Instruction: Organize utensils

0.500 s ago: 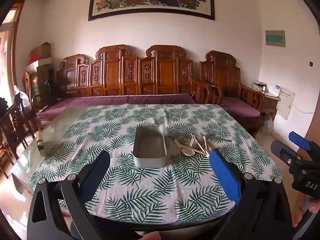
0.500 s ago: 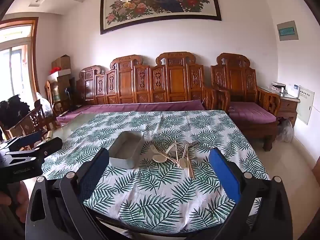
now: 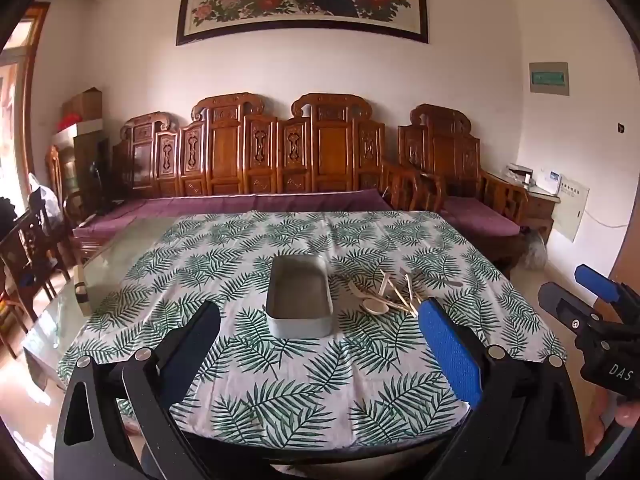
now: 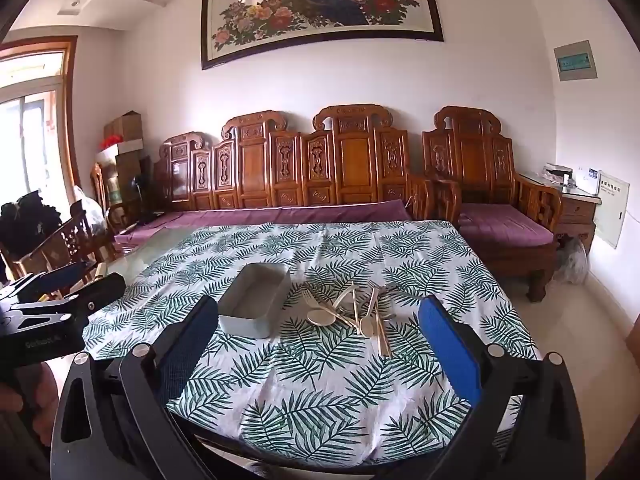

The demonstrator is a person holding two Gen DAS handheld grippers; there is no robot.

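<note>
Utensils [image 4: 356, 314] lie beside the tray [image 4: 252, 300], beyond both grippers' wide, empty jaws.

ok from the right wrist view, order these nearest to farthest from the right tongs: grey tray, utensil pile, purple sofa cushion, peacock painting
1. utensil pile, on the tablecloth just ahead of the right tongs.
2. grey tray, left of the pile; close to call with it.
3. purple sofa cushion, beyond the table's far edge.
4. peacock painting, high on the back wall.

"DAS" on right gripper [image 3: 592, 300]
</note>
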